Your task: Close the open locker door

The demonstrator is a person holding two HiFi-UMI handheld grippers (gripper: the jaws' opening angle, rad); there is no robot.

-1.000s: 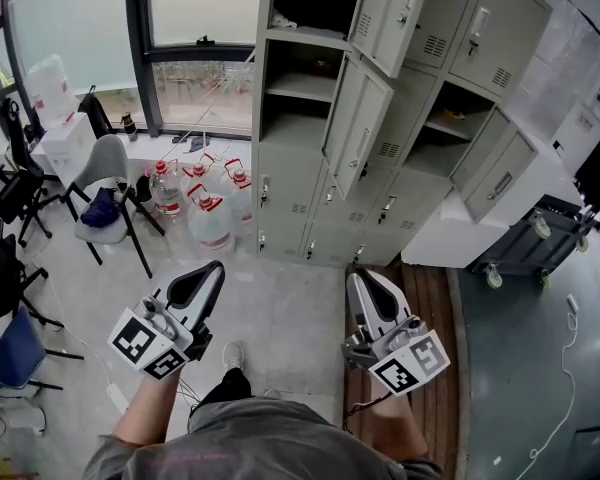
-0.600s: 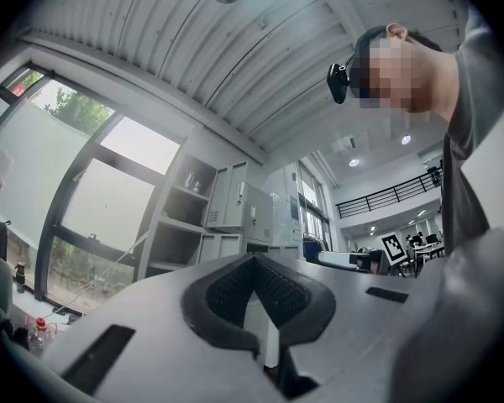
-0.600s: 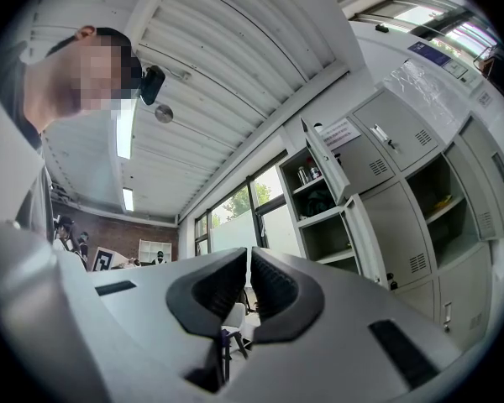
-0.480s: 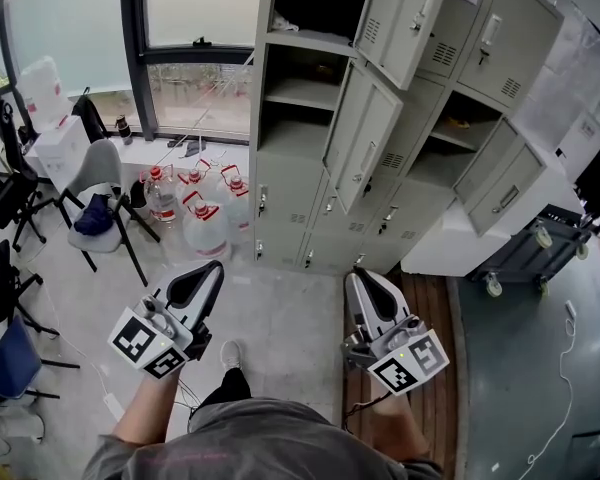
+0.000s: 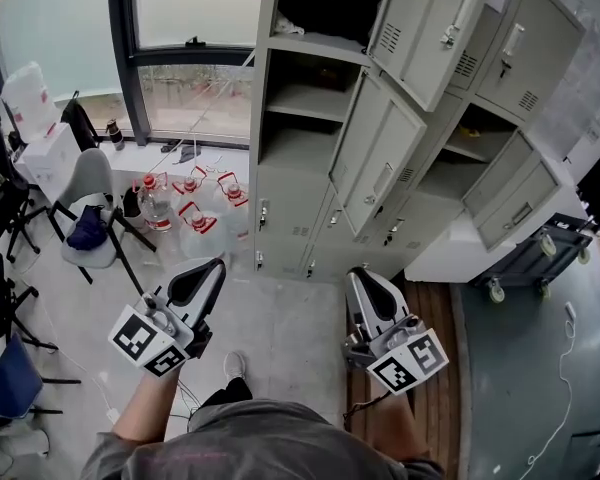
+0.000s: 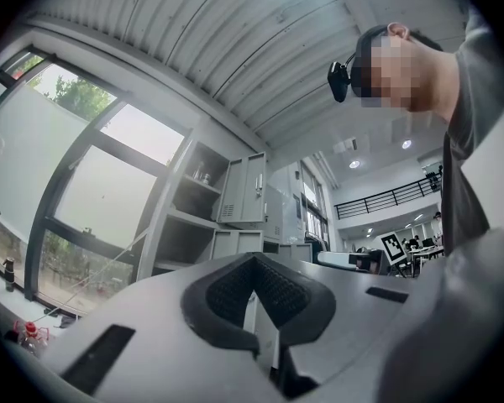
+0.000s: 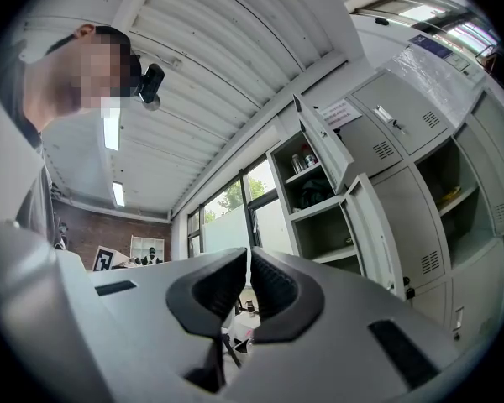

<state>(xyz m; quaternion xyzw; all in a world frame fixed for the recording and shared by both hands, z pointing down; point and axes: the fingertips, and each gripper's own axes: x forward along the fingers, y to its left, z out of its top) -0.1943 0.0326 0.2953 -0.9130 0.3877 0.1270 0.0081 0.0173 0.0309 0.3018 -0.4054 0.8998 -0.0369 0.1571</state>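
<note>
Lockers (image 5: pixel 290 203) fill the top of the head view, their highest row cut off by the frame edge. Several doors stand ajar. The open locker door (image 5: pixel 380 163) in the middle row swings out to the right of a compartment whose back lies in shadow, with a second open door (image 5: pixel 430 28) above it. Low in the frame, the left hand-held gripper (image 5: pixel 202 273) and the right hand-held gripper (image 5: pixel 365 280) point toward the lockers, well apart from them and over bare floor (image 5: pixel 280 318). The forearms behind them are cut off at the bottom edge. Water bottles (image 5: pixel 195 218) cluster beside the locker base, near a chair (image 5: pixel 85 183). In the left gripper view, the left hand-held gripper (image 6: pixel 254 263) is clenched, its pads meeting at the tip with nothing between them. Its own body hides the lower lockers, and the open doors are small and hard to separate. The right one's marker cube (image 6: pixel 392 246) shows far right. In the right gripper view, the right hand-held gripper (image 7: pixel 249 263) is likewise clenched on nothing, leaving only a thin slit. The open locker door (image 7: pixel 371 225) stands edge-on at the right, its lower end behind the gripper body.
</note>
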